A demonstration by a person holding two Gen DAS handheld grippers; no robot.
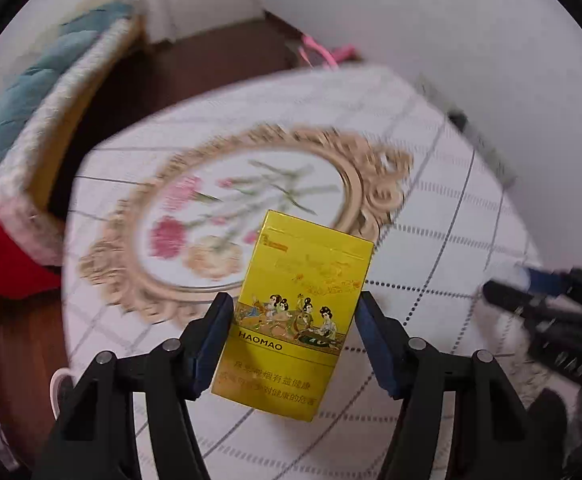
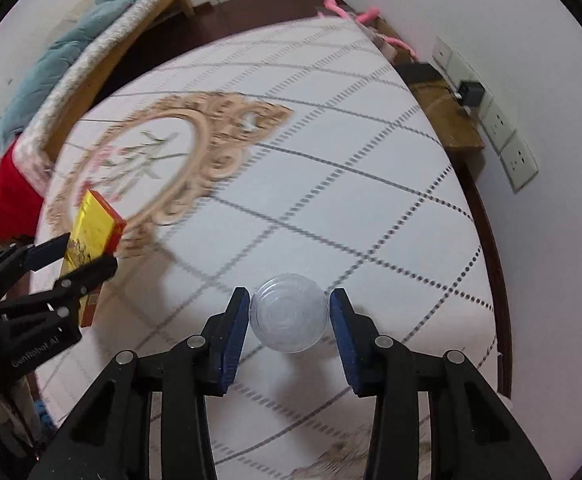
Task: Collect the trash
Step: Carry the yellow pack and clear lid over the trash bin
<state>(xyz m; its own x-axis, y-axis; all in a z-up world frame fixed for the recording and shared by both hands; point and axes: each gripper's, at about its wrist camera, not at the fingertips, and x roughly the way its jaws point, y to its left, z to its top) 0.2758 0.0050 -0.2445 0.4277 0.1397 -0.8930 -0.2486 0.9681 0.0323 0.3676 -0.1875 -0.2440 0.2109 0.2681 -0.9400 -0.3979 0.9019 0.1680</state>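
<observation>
My left gripper (image 1: 295, 312) is shut on a yellow HAOMAO cigarette pack (image 1: 297, 312) and holds it upright above the table. The pack also shows in the right wrist view (image 2: 91, 236), at the left, in the left gripper (image 2: 73, 258). My right gripper (image 2: 289, 314) is shut on a clear plastic cup (image 2: 289, 312), seen bottom-on, held above the table. The right gripper shows blurred at the right edge of the left wrist view (image 1: 531, 288).
The round table (image 2: 371, 200) has a white cloth with a grey grid. A floral mat with an ornate beige rim (image 1: 251, 216) lies on it. A bed with blue bedding (image 2: 71, 52) and a red cloth (image 2: 3, 204) is at the left. Wall sockets (image 2: 503, 136) are at the right.
</observation>
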